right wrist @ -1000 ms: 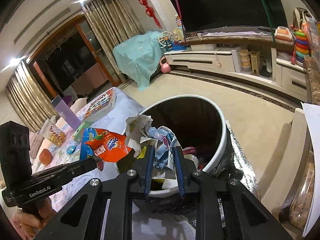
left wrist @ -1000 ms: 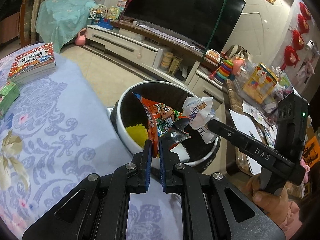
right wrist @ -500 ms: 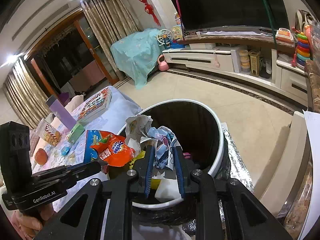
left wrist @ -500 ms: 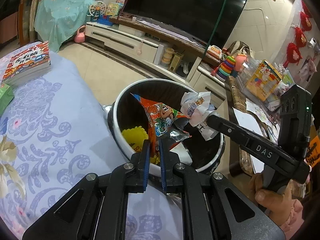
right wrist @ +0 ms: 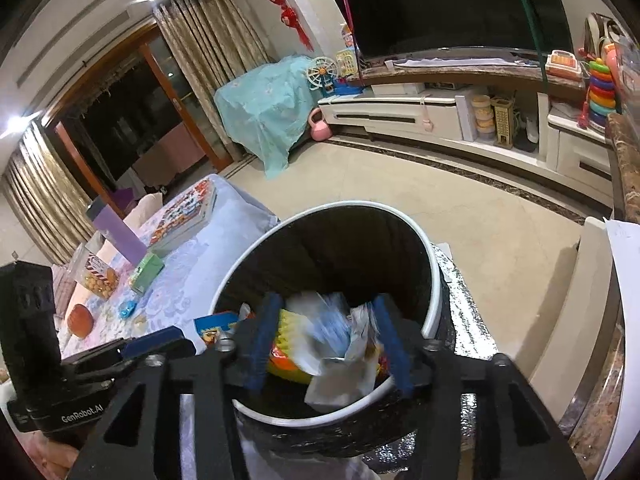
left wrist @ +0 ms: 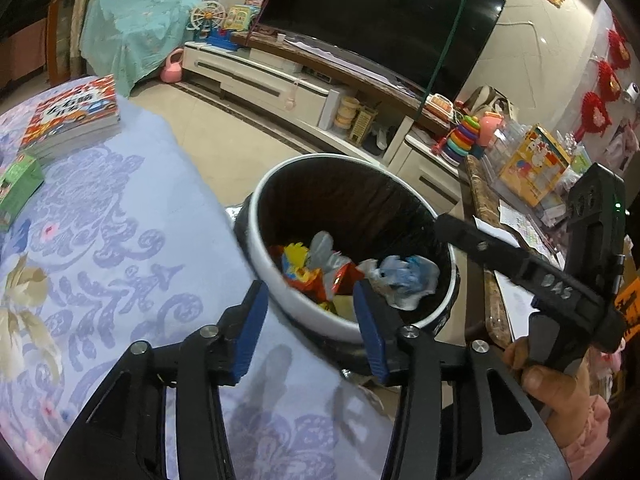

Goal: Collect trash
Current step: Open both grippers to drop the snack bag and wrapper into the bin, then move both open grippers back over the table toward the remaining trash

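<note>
- The trash (left wrist: pixel 344 276) lies in the bottom of the bin (left wrist: pixel 256 236): an orange snack wrapper (left wrist: pixel 340 280), something yellow (left wrist: pixel 294 262), and a crumpled white-and-blue paper wad (left wrist: pixel 404 280) at about 3 o'clock of the wrapper. From the right wrist the same heap (right wrist: pixel 328 340) looks blurred, so I can't say whether it has fully settled.
- The bin has a white rim and a dark liner and stands on the floor, tight against the edge of the table (left wrist: pixel 120 240), which wears a blue flowered cloth.
- The left claw (left wrist: pixel 308 328) is spread wide, nothing between its blue pads (left wrist: pixel 248 328), and hangs over the near rim at 6 o'clock of the bin.
- The right claw (right wrist: pixel 328 344) is also spread, empty as far as I can see, poised above the bin mouth (right wrist: pixel 240 280); from the left wrist it reaches in from 3 o'clock (left wrist: pixel 500 256).
- My read: the drop is just done. To finish it well, lift both claws straight up clear of the rim before turning away, so no finger snags the liner or drags a wrapper back out.
- More may want collecting on the table at 9 to 10 o'clock of the bin: a green box (right wrist: pixel 146 274), a snack jar (right wrist: pixel 96 276), a small blue wrapper (right wrist: pixel 127 310). The books (left wrist: pixel 72 116) are surely not trash.
- For light, crinkly wrappers, pinch near the middle and close fully; a corner grip may slip.
</note>
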The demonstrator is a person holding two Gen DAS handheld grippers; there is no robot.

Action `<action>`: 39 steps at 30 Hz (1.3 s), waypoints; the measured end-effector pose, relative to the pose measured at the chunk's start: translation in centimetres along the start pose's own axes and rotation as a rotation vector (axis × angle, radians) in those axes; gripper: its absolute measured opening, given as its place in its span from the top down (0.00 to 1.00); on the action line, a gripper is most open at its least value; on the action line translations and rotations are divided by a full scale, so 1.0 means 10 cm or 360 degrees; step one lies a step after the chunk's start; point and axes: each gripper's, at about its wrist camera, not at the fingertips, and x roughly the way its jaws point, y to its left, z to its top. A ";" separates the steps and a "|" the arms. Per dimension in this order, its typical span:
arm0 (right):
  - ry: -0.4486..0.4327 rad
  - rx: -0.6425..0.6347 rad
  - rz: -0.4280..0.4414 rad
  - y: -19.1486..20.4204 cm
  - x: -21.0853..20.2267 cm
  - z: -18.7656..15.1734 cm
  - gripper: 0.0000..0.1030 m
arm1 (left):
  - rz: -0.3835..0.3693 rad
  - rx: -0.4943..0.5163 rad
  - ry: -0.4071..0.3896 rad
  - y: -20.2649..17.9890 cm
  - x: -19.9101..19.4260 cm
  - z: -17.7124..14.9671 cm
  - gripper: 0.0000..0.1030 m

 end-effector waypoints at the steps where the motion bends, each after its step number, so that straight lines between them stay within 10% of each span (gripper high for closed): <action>1: -0.0011 0.0007 0.0011 0.00 -0.02 0.00 0.33 | 0.0006 -0.0018 -0.0008 0.04 -0.04 -0.03 0.53; 8: -0.0062 0.0034 0.0101 0.16 -0.11 -0.05 0.11 | 0.0074 -0.0144 -0.0054 0.36 -0.28 -0.24 0.46; 39: 0.0179 -0.0220 0.0431 1.55 0.38 -0.57 0.07 | 0.0419 -0.0602 -0.0196 1.90 -1.17 -0.86 0.39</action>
